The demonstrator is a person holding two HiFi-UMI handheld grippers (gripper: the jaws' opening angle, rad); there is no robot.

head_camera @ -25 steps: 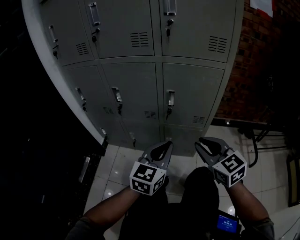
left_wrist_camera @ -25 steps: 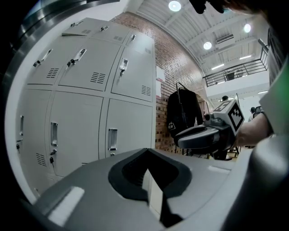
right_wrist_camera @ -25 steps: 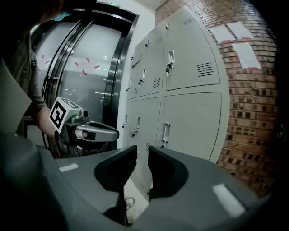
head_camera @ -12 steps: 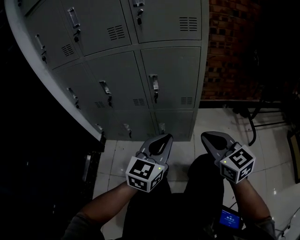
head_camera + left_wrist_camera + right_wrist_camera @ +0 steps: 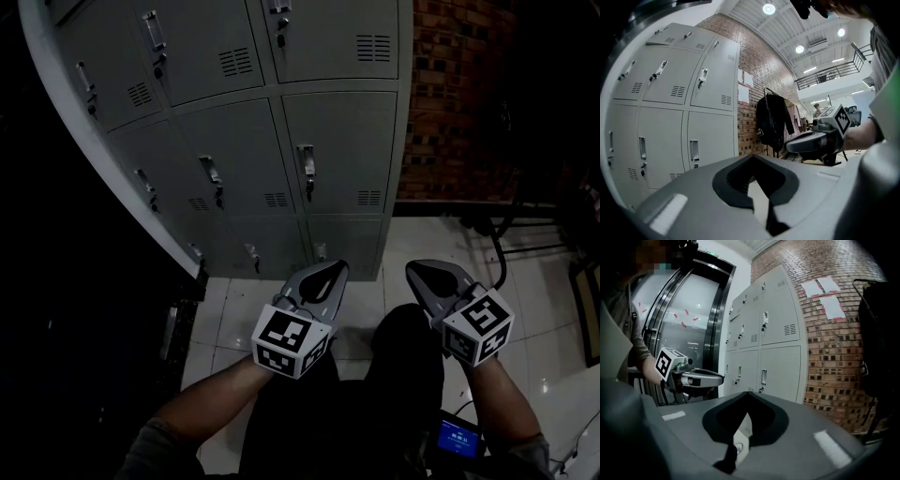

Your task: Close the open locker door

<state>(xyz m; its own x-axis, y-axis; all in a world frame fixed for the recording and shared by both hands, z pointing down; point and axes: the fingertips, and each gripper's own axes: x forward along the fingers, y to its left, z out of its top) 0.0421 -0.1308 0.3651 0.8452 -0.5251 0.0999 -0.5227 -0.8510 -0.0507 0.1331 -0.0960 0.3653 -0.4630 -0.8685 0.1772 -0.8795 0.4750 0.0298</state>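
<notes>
A grey bank of lockers [image 5: 309,141] stands ahead of me, also seen in the left gripper view [image 5: 670,117] and the right gripper view [image 5: 773,333]. Every door I can see lies flush with its frame; no open door shows. My left gripper [image 5: 336,268] is held low over my lap, short of the lockers, its jaws shut with nothing in them [image 5: 752,157]. My right gripper [image 5: 419,269] hangs beside it at the same height, also shut and holding nothing [image 5: 747,393]. Each gripper shows in the other's view: the right gripper [image 5: 790,146] and the left gripper [image 5: 719,377].
A red brick wall [image 5: 450,112] meets the lockers on the right, with paper sheets [image 5: 822,287] stuck on it. A black backpack [image 5: 771,124] hangs on a rack. A dark metal frame [image 5: 506,234] stands on the white tiled floor [image 5: 412,244]. Dark-framed glass doors [image 5: 689,324] lie left.
The right gripper's jaws have come together from a slight gap. My view has swung right, so the lockers sit further left and more brick wall shows. Both grippers stay low.
</notes>
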